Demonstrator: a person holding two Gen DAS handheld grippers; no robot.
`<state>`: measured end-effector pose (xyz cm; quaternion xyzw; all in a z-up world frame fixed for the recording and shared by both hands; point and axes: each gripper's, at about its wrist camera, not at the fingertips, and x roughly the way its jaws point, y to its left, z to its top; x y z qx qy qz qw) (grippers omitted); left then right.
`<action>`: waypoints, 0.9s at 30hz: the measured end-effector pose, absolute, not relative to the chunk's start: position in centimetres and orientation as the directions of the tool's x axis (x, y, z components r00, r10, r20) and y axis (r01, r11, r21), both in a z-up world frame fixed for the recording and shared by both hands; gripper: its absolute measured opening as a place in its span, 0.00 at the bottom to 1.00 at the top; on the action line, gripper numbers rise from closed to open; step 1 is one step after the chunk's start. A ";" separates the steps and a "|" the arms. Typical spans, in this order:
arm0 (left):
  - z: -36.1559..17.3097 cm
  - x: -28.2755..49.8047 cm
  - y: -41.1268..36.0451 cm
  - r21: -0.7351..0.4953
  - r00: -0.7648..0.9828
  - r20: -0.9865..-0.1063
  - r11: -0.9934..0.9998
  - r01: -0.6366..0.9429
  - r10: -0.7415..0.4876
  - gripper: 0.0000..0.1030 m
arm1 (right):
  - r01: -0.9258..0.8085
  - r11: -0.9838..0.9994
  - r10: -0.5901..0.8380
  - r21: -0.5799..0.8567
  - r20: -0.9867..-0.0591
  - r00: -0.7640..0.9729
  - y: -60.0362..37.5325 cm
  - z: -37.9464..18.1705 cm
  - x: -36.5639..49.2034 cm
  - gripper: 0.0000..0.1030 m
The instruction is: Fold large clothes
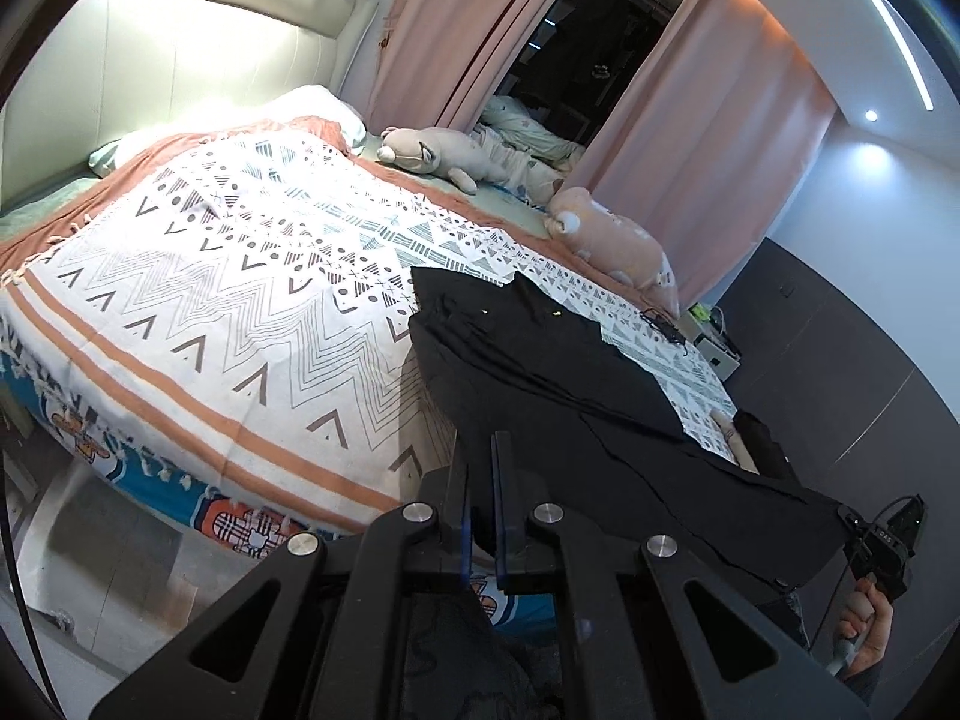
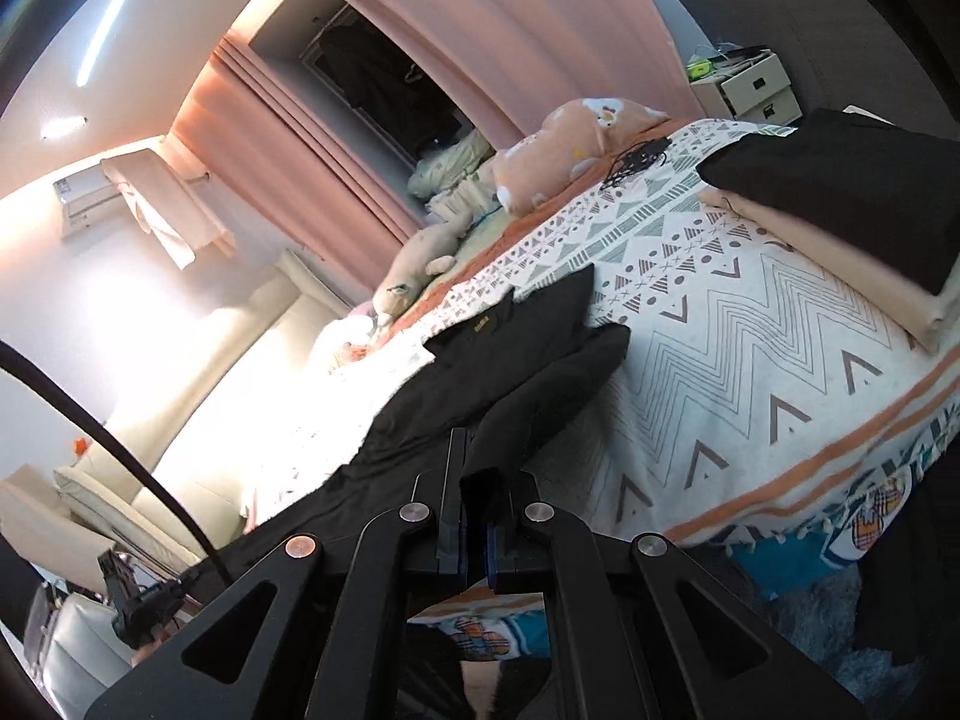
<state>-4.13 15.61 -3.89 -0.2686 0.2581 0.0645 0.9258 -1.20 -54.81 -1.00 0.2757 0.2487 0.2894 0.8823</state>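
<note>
Jaws of both grippers clamped on black garment — lifted off bed.

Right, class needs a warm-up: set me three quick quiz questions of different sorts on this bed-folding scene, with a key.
1. True or false: both grippers are shut on the black garment.
2. What lies stacked on the bed's corner in the right wrist view? A) folded clothes B) books C) shoes
3. Fill in: two plush ___ lie beside the curtain.

Key:
1. True: left gripper, right gripper.
2. A, the folded stack.
3. toys.
</note>
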 end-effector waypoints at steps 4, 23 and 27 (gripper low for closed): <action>-3.8 -6.5 15.0 -0.458 0.863 -0.505 0.851 -0.257 -0.011 0.07 | -0.387 0.686 0.645 0.616 -0.270 0.715 -55.4 -1.0 -3.7 0.00; 0.3 -1.9 16.3 -0.422 0.877 -0.480 0.869 -0.257 0.026 0.07 | -0.415 0.724 0.627 0.551 -0.276 0.728 -53.0 2.7 -1.8 0.00; 3.3 1.5 17.1 -0.402 0.888 -0.459 0.881 -0.248 0.040 0.07 | -0.437 0.733 0.622 0.521 -0.257 0.739 -51.6 6.2 1.6 0.00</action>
